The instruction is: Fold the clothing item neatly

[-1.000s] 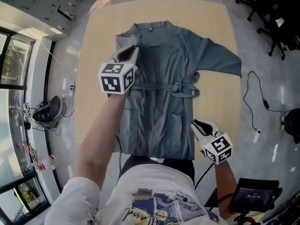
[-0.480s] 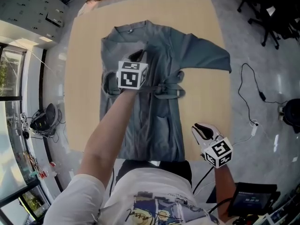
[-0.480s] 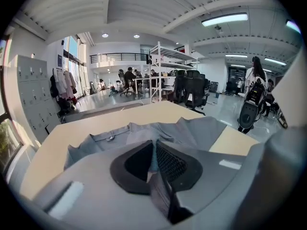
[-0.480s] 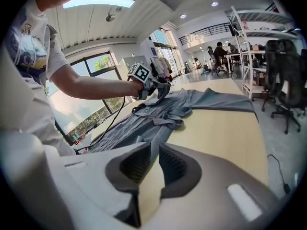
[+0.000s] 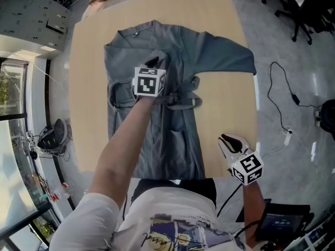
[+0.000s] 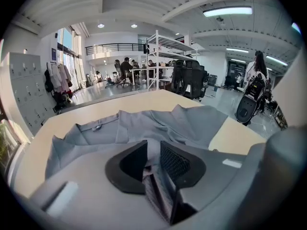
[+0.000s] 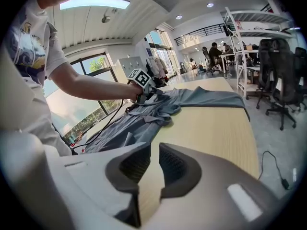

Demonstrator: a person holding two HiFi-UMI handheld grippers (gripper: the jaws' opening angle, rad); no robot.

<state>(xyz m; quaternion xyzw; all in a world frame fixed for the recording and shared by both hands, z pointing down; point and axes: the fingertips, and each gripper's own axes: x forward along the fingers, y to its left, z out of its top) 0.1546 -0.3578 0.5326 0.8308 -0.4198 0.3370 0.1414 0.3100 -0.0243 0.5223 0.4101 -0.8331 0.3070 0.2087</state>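
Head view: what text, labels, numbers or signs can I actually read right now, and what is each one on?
Nothing reads clearly.
T-shirt print: cursive lettering, too blurred to read.
Screen at bottom right: too small.
On the grey garment, the collar tab: too small to read.
Marker cubes: black-and-white patterns, no letters.

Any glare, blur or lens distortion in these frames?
Head view: sharp, evenly lit, sheen on the floor. Left gripper view: heavy fisheye, black corners, near foreground soft, garment crisp. Right gripper view: same fisheye, ceiling light blown out, window washed pale.
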